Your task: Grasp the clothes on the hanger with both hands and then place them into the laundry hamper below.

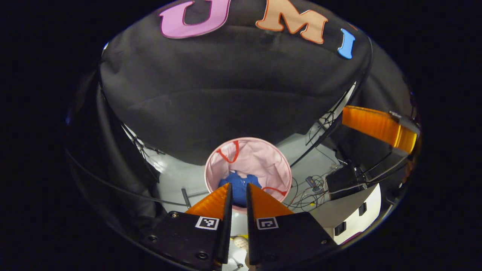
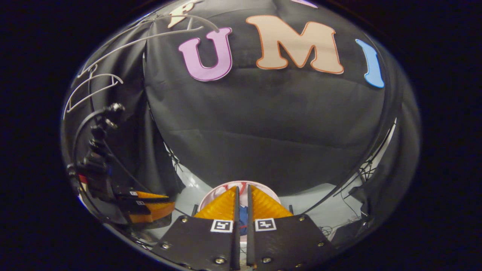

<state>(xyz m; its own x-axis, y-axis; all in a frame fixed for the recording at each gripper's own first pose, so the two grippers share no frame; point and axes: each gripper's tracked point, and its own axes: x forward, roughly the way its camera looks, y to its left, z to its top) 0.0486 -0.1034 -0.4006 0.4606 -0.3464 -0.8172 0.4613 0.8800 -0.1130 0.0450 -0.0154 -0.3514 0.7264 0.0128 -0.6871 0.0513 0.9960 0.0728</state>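
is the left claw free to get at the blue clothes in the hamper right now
Probably yes: the blue clothes lie uncovered in the open pink hamper, straight ahead of the left claw, nothing between.

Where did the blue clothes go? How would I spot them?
Look at the pale floor below the black cloth wall: a round pink laundry hamper stands there. The blue clothes lie crumpled inside, the only bright blue thing against its pink lining and red handles.

left gripper view: high, tilted down over laundry hamper (image 1: 248,165), well apart | right gripper view: lower, facing booth wall, hamper rim just past fingertips | shared: hamper, blue clothes (image 1: 238,185), grey floor (image 1: 177,177)
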